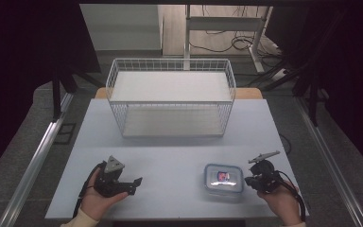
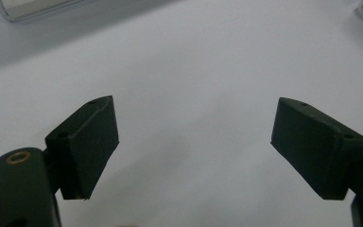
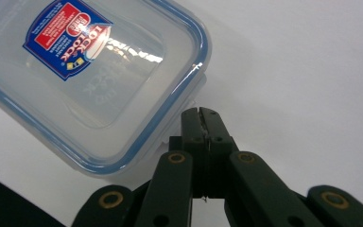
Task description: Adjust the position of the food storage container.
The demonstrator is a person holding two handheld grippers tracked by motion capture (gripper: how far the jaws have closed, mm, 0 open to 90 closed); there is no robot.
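Observation:
A clear plastic container (image 1: 223, 178) with a blue-rimmed lid and a red and blue label lies flat at the front right of the table. My right gripper (image 1: 248, 180) sits just right of it. In the right gripper view the jaws of that gripper (image 3: 202, 113) are pressed together, with their tips against the container (image 3: 90, 80) at its side latch and nothing between them. My left gripper (image 1: 135, 184) is held low at the front left, pointing right. Its jaws stand wide apart (image 2: 194, 137) over bare table.
A white wire basket (image 1: 170, 62) with nothing in it stands at the back middle of the pale table (image 1: 170, 156). Dark curtains hang on both sides, and a desk frame with cables stands on the floor behind. A hand holds each gripper at the near edge.

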